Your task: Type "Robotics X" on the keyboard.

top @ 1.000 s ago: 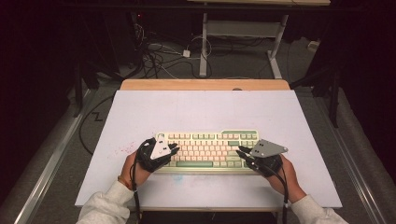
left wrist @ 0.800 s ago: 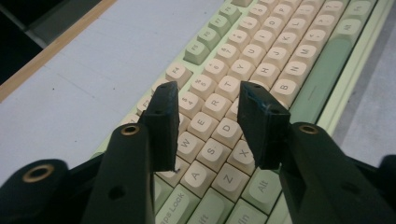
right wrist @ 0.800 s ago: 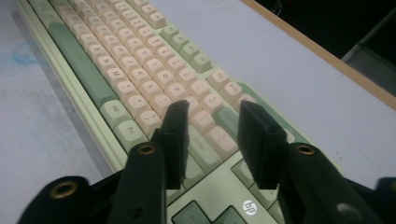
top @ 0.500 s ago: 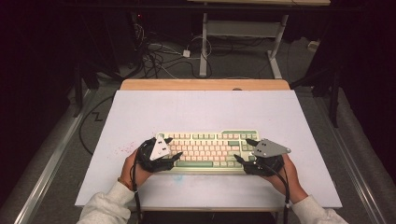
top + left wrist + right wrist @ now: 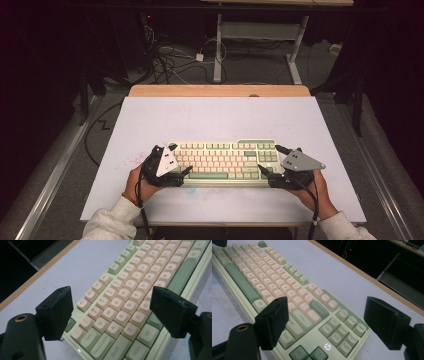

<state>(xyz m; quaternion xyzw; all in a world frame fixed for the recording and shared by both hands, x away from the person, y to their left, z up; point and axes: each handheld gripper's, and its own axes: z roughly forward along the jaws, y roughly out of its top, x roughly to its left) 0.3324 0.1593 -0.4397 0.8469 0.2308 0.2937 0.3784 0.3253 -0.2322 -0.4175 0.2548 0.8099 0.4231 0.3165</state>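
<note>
Both pairs of jaws have just been opened: a second earlier the left gripper (image 5: 181, 159) and the right gripper (image 5: 268, 160) were pinched on the two ends of the keyboard (image 5: 225, 161), and now each stands spread wide, with a keyboard end lying between the jaws but no pad pressed on it. Little else has been shifted; the keyboard is seen in nearly the same spot as before, and the hands have hardly been moved.

The keyboard is found flat on the white board (image 5: 215, 117) that covers the table, near the person's edge and roughly centred, its long side parallel to that edge. In the left gripper view the jaws are seen apart over the Tab and Caps Lock corner of the keyboard (image 5: 130, 297); in the right gripper view they are held apart over the corner with the navigation keys (image 5: 294, 305).

As a judgement, the placing of the keyboard seems finished: it has been set down and let go at both ends. What appears left is for both grippers to be drawn back clear of it without it being nudged.
</note>
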